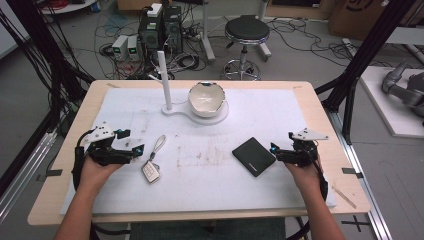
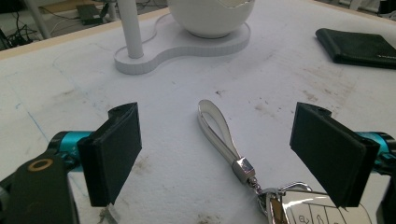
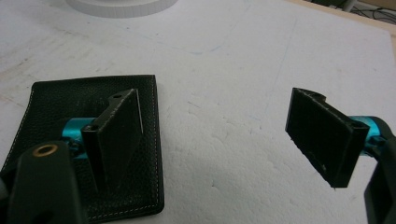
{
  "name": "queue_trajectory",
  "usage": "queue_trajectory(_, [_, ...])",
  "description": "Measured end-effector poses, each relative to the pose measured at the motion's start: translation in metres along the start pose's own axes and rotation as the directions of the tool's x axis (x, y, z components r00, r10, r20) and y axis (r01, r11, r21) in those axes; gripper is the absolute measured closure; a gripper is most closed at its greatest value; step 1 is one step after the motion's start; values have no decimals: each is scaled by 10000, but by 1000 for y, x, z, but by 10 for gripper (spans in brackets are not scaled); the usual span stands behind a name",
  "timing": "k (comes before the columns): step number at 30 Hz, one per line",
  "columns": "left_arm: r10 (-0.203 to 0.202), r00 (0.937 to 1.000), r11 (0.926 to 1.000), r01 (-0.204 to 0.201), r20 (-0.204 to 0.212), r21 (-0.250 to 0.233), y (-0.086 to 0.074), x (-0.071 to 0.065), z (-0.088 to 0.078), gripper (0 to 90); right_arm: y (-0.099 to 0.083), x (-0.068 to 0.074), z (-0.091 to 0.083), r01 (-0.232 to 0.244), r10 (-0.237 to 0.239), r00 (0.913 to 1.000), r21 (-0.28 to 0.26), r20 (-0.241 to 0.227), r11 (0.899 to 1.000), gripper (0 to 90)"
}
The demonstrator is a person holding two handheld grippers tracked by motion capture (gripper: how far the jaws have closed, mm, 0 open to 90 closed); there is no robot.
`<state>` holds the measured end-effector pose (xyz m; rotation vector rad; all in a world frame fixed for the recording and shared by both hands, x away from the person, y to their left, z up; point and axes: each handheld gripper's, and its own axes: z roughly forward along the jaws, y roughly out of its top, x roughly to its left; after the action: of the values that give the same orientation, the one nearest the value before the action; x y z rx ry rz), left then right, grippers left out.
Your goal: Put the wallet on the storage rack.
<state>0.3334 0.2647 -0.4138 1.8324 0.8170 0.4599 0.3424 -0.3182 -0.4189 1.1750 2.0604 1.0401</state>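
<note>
Both tongs spread apart, low over the white surface [image 1: 300, 115].
Key fob [image 1: 151, 171] just beside left tongs [image 1: 131, 144]; wallet [image 1: 254, 156] beside right tongs [image 1: 274, 150]; bare middle between.

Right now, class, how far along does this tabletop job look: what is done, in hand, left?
Nothing looks done: the car key and black wallet lie flat on the white mat, apart from the bowl stand. In hand: nothing; the left gripper and right gripper are open. Grasping and placing remain.
</note>
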Motion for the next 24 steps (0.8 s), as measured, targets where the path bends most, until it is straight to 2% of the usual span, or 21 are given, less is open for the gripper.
queue_trajectory(1, [27,9999,10000,-28,-110,-14,0,0,0,166,0,0,0,0,0,10000,0,0,10000,188])
queue_trajectory(4, [-81,9999,9999,80,-101,-146,3,-1,2,166,3,2,2,256,-256,9997,27,-31,9997,188])
queue_trajectory(8, [-106,9998,9999,108,175,-89,9,-7,7,166,3,1,5,362,-362,9993,142,-21,9992,188])
queue_trajectory(12, [159,9989,9997,-151,430,-184,21,-20,16,166,2,0,6,253,-253,9997,102,-63,9996,188])
queue_trajectory(13, [134,9977,9997,-119,668,-235,28,-26,24,166,2,-1,8,238,-236,9997,126,-109,9996,188])
queue_trajectory(15, [186,9968,9997,-173,782,-162,32,-29,29,166,2,-2,8,245,-243,9996,175,-125,9995,188])
queue_trajectory(20, [484,9908,9986,-508,1266,160,51,-46,59,167,2,-3,8,93,-91,9999,215,-100,9997,188])
queue_trajectory(22, [423,9862,9984,-478,1599,308,59,-52,73,167,2,-4,8,80,-79,9999,135,-86,9999,188])
queue_trajectory(24, [561,9824,9965,-662,1783,512,66,-59,88,167,2,-4,8,16,-15,10000,159,-74,9999,188])
